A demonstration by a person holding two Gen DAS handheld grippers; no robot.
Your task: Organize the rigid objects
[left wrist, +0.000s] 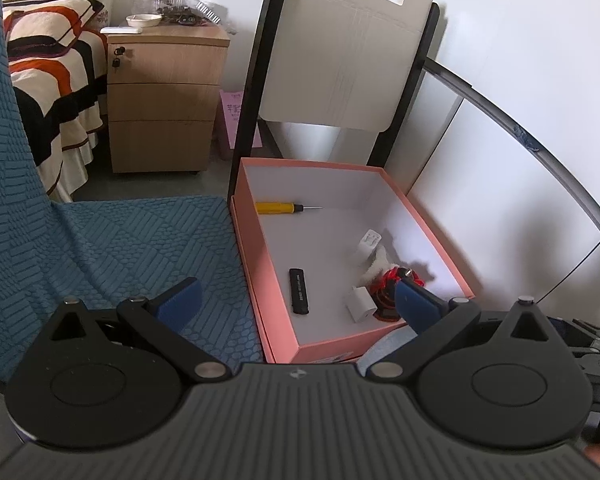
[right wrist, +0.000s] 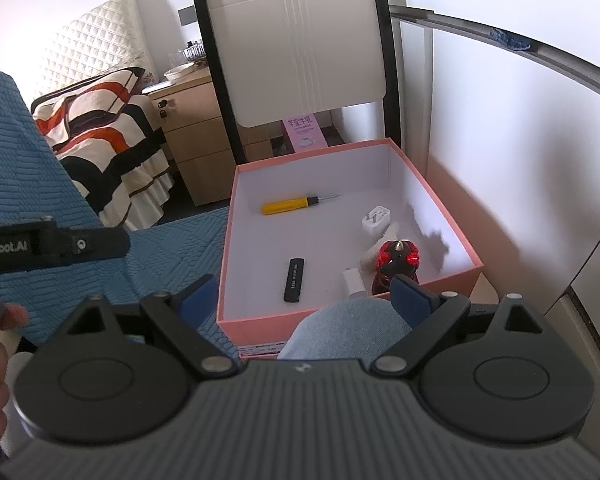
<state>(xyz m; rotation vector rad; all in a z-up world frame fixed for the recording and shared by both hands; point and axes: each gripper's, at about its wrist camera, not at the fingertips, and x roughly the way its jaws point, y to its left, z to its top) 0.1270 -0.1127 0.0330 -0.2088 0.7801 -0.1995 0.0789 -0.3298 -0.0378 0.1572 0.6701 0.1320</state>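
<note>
Ahead of both grippers, a pink box is seen, containing a yellow screwdriver, a black stick, two white chargers and a red-and-black toy. The left gripper and right gripper are held spread wide, empty, short of the box's near wall.

From my feed: white walls, bright daylight casting soft shadows. A wooden drawer cabinet stands beside a bed with a striped orange-black blanket. A white-backed chair rises behind blue textured upholstery.
</note>
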